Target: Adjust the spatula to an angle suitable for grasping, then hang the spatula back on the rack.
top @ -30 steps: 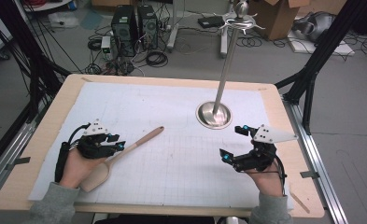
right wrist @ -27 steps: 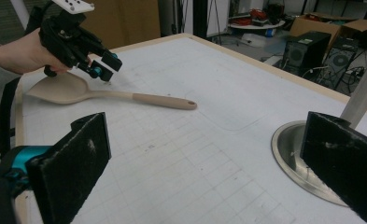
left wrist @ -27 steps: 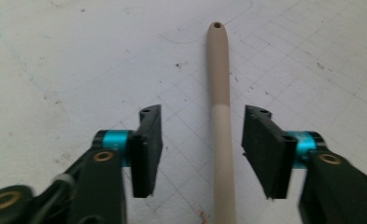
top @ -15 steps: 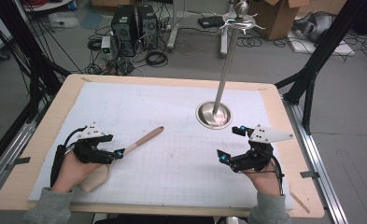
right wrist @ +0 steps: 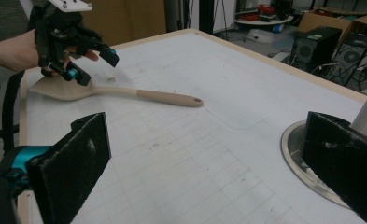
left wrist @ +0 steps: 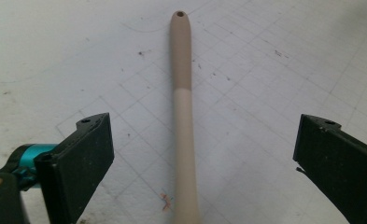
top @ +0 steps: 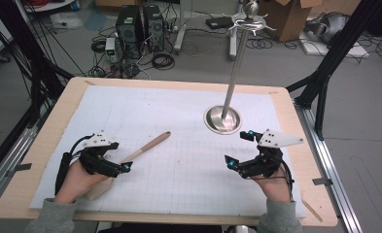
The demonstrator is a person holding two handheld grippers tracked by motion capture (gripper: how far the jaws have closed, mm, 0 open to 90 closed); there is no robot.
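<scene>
Spatula of pale beige wood, flat-bladed with a long round handle (top: pixel 139 152), lying flat on the white gridded paper sheet (top: pixel 179 116) at the near left of the table, blade toward the near edge, handle slanting far and right. Left gripper (top: pixel 123 167) low over the neck of it, jaws just opened wide, the handle (left wrist: pixel 183 116) running between them with clear gaps on both sides: no grip. From the right gripper view, same reading, black jaws parted over the blade end (right wrist: pixel 62 88), nothing pinched. Right gripper (top: pixel 237 150) at the near right, well apart from the spatula, jaws spread and empty. Tall polished-steel hanging stand with round base and hooked top (top: pixel 222 119) at the far right, hooks bare. Judged from this: either set down and released, or lined up for a pickup not yet made. Hanging by the hole in the handle end, if that is the aim, entirely left to do.
</scene>
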